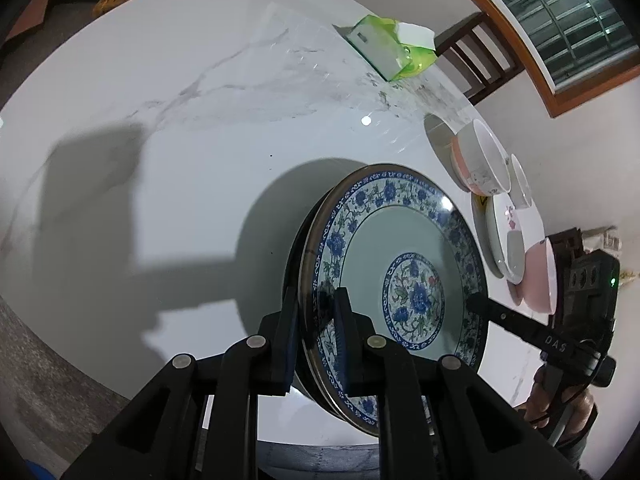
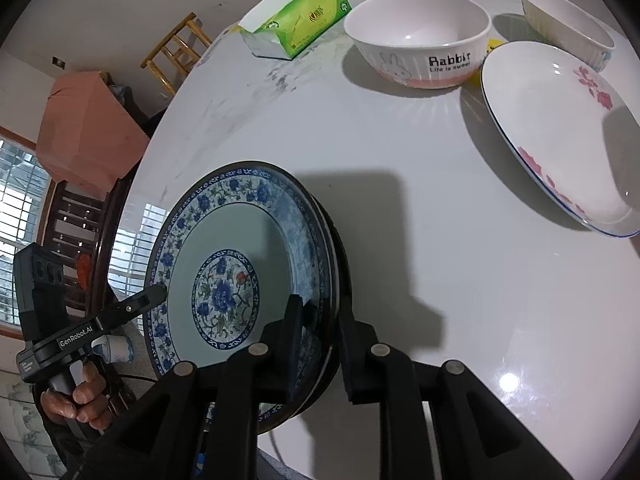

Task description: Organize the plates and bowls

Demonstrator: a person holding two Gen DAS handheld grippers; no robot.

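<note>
A blue-and-white flowered plate (image 1: 400, 248) (image 2: 224, 236) lies on a dark-edged plate at the near edge of the round marble table (image 1: 200, 100). My left gripper (image 1: 316, 304) is shut on its near rim, one finger inside the plate and one outside. In the right wrist view the left gripper (image 2: 160, 292) touches the plate's far rim. My right gripper (image 2: 322, 312) straddles the opposite rim with its pads slightly apart from it. A white rabbit bowl (image 2: 416, 36), a second bowl (image 2: 568, 16) and a pink-flowered white plate (image 2: 560, 132) stand further back.
A green tissue pack (image 2: 304, 20) (image 1: 384, 48) lies at the table's far side. A pink bowl (image 1: 540, 276) stands beside the flowered white plate (image 1: 504, 232). Wooden chairs (image 2: 176, 52) ring the table. A hand (image 2: 84, 396) holds the left gripper's handle.
</note>
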